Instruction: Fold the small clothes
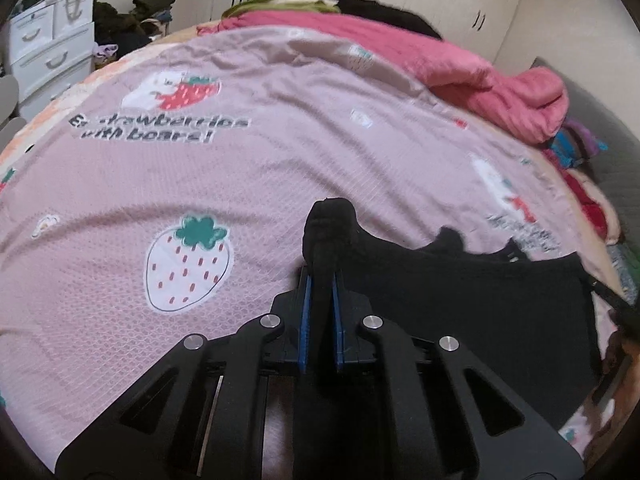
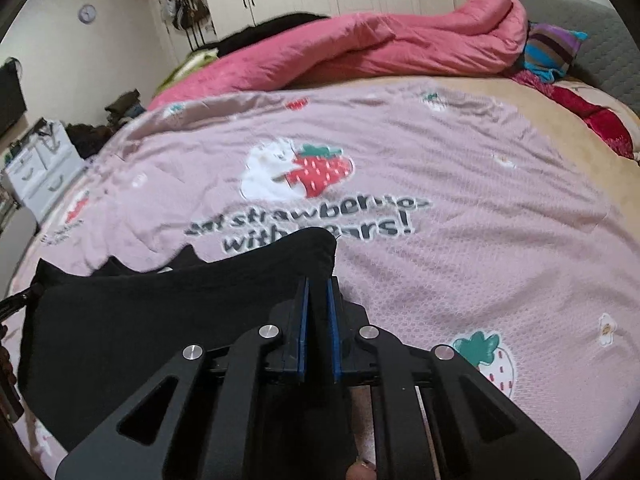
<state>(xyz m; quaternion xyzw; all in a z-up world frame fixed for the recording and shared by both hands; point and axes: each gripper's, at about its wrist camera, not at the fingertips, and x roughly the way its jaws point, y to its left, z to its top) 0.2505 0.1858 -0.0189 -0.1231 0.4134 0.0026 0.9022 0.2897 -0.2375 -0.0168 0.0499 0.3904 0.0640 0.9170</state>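
We count one black garment (image 1: 480, 300), held between two grippers above the pink strawberry bedspread (image 1: 280, 152). Left gripper (image 1: 320, 280): jaws pinching a bunched corner of it. Right gripper (image 2: 318, 300): jaws pinching the opposite corner. One pink quilt (image 2: 380, 44) is heaped along the bed's far side, with one white drawer unit (image 1: 48, 56) beyond.

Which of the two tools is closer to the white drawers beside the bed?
Left. The left tool, gripping one end of the black garment, has the drawers ahead to its left. The right tool grips the other end, farther from them.
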